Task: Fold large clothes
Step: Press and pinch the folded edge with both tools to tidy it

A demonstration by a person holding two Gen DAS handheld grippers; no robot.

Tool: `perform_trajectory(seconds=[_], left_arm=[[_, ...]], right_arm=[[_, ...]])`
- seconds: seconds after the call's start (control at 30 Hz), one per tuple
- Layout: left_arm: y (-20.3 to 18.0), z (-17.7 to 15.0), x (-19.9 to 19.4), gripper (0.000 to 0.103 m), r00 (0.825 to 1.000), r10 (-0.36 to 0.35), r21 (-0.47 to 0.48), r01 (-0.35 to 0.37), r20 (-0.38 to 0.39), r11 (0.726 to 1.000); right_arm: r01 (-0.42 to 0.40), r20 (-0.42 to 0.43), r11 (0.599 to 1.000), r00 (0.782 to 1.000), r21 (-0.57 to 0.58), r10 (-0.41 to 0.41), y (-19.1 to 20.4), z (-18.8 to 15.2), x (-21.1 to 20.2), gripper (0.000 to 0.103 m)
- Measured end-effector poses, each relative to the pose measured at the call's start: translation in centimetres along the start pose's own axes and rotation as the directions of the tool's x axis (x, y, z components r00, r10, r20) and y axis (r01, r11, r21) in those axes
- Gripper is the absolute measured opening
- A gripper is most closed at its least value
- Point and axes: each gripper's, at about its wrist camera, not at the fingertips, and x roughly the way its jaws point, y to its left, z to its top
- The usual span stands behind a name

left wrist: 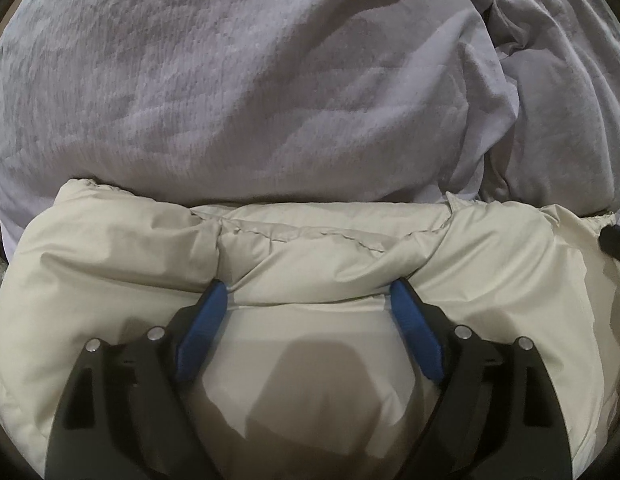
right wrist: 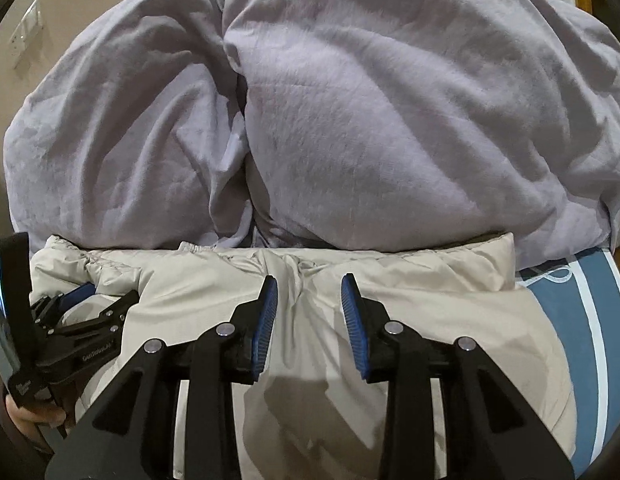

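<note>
Jacket: I see the cream puffer jacket (left wrist: 310, 248) lying across the lower half of both views, against the bunched lilac duvet (left wrist: 230, 80) above it.
Left gripper (left wrist: 308, 296): my jaws are spread wide, tips at a puffy fold, nothing pinched.
Right gripper (right wrist: 309, 292): jaws parted over a crease, released.
Bedsheet (right wrist: 582, 320): blue with white stripes, lower right.

left wrist: close, angled down | right wrist: same | shared: jacket (left wrist: 310, 248)

L gripper (left wrist: 308, 294) jaws wide over cream puffer jacket (left wrist: 310, 248) — lilac blanket (left wrist: 230, 80) behind.
</note>
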Motion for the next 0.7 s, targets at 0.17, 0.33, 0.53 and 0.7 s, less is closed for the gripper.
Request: perform_trajectory(seconds=[0.17,0.33,0.53,0.7], left_arm=[[1.0,-0.9,0.4,0.085,1.000,-0.008,-0.010,0.008,0.003,1.000],[1.5,-1.4,0.9,0.086,1.000,-0.014,-0.021,0.014,0.008,1.000],[1.3,-2.0,1.4,0.087,1.000,-0.010,-0.025,0.010,0.018,1.000],[1.2,-2.4,1.8,0.087,1.000,-0.009,-0.026,0.009,0.018,1.000]], right_arm=[[0.051,-0.061,0.998,0.997,-0.021,-0.052,-0.2,-1.5,3.0,0.037],[0.083,-0.051,0.995,0.995,-0.048,-0.085,0.1,-2.5,4.5,0.052],[0.075,-0.036,0.996,0.996,-0.052,-0.077,0.1,-3.0,5.3,0.055],[0.079,-0.045,0.995,0.996,-0.062,-0.082,0.3,-3.0,6.3,0.057]])
